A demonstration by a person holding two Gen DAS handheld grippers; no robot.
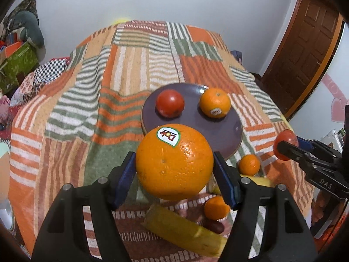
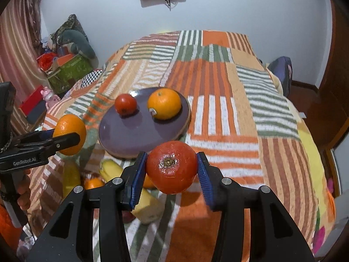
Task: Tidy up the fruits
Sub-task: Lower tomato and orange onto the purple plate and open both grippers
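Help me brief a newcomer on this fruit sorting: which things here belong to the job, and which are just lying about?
Job:
- left gripper holding an orange
- right gripper holding a tomato
- plate with two fruits
- bananas and small oranges on the blanket

Lying about:
- green box
- pillow
- door
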